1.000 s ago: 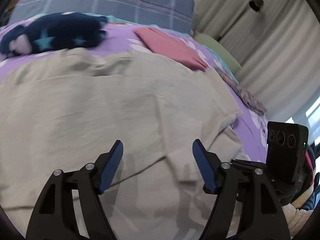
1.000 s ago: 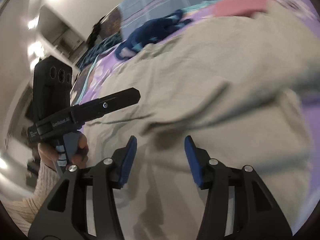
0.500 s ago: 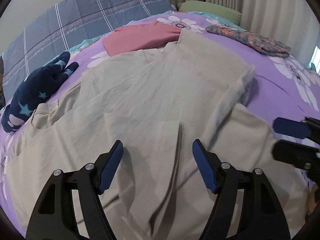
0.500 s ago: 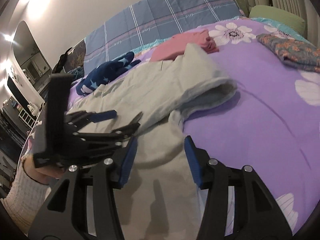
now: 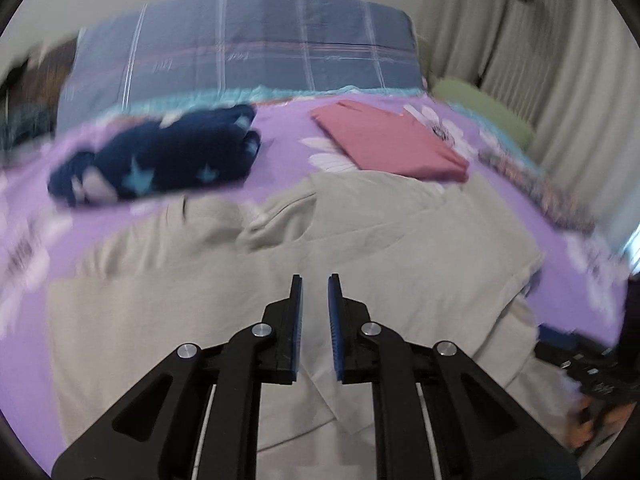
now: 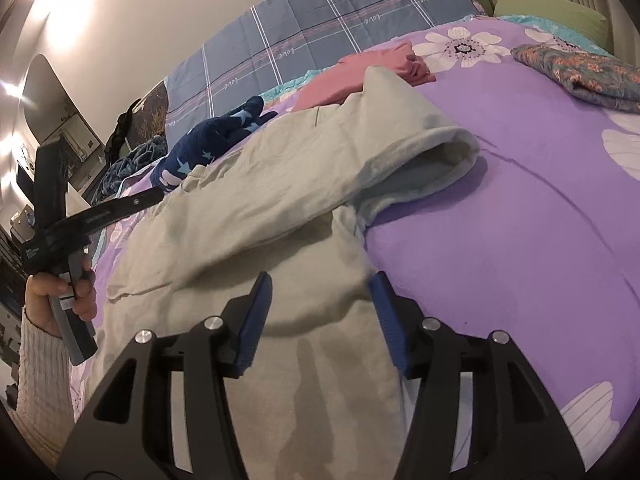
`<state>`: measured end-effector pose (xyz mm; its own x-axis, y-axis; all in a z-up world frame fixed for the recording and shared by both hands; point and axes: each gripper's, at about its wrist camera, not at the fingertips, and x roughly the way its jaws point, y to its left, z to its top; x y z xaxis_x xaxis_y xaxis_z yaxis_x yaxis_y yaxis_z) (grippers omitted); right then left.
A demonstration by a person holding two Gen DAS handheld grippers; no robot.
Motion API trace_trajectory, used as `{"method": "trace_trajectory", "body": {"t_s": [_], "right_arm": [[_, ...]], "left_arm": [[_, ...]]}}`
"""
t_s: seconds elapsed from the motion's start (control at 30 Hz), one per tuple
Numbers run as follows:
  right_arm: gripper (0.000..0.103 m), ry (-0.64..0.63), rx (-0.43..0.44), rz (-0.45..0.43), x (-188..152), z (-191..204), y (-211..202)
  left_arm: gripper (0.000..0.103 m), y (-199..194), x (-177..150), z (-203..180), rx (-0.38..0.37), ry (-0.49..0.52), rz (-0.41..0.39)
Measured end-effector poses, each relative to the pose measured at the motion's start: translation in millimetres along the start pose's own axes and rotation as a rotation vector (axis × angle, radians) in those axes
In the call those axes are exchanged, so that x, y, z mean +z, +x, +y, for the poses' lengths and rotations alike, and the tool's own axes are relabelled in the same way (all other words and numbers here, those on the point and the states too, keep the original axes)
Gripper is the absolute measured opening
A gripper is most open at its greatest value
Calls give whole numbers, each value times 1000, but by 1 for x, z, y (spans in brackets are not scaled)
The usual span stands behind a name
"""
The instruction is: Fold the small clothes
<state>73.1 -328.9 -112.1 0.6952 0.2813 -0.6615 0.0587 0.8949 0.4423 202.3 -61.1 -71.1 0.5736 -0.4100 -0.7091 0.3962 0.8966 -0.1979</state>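
Observation:
A beige garment (image 5: 280, 280) lies spread on the purple floral bed; in the right wrist view (image 6: 280, 184) one part of it is folded over with a rolled hem at the right. My left gripper (image 5: 315, 292) hovers above the garment's middle, its jaws nearly closed with a narrow gap and nothing between them. It also shows in the right wrist view (image 6: 120, 208), held up at the left. My right gripper (image 6: 320, 292) is open and empty just above the garment's near right edge.
A folded pink garment (image 5: 388, 140) and a navy star-print garment (image 5: 160, 160) lie at the back of the bed (image 6: 540, 200). A floral patterned cloth (image 6: 580, 72) lies far right. A blue plaid pillow (image 5: 240, 48) and green pillow (image 5: 480, 108) stand behind; curtains hang at the right.
My left gripper's jaws have closed from wide open to a narrow gap, and it has swung up and away over the garment. My right gripper has stayed open.

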Motion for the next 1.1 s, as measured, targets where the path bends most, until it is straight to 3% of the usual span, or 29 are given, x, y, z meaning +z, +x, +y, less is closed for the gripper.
{"method": "trace_trajectory", "body": {"t_s": [0.03, 0.1, 0.23, 0.3, 0.37, 0.4, 0.43, 0.63, 0.8, 1.0, 1.1], "right_arm": [[56, -3, -3, 0, -1, 0, 1], [56, -19, -21, -6, -2, 4, 3], [56, -54, -34, -11, -4, 10, -1], [56, -75, -38, -11, -4, 13, -2], [56, -87, -39, -15, -3, 16, -3], [56, -88, -37, -17, -2, 17, -3], [56, -88, -35, -18, -2, 18, -3], [56, -101, -40, -16, 3, 18, -3], [56, -110, -33, -26, 12, 20, -5], [56, -151, 56, 42, 21, 39, 19], [56, -154, 51, 90, 23, 48, 38]], "left_arm": [[40, 4, -4, 9, -42, -54, 19], [60, 15, -14, 16, -60, -115, 52], [60, 37, -32, 8, -27, -88, 120], [60, 41, -34, 1, -10, -64, 109], [43, 42, -35, -7, -26, -23, 111], [14, 43, -34, -13, -40, 3, 118], [2, 43, -32, -18, -30, 22, 116], [2, -13, 11, -35, -50, 75, -62], [2, -92, 56, -20, 19, 88, -230], [2, -128, 61, 17, 105, 43, -265], [2, -132, 53, 32, 157, 31, -252]]}}
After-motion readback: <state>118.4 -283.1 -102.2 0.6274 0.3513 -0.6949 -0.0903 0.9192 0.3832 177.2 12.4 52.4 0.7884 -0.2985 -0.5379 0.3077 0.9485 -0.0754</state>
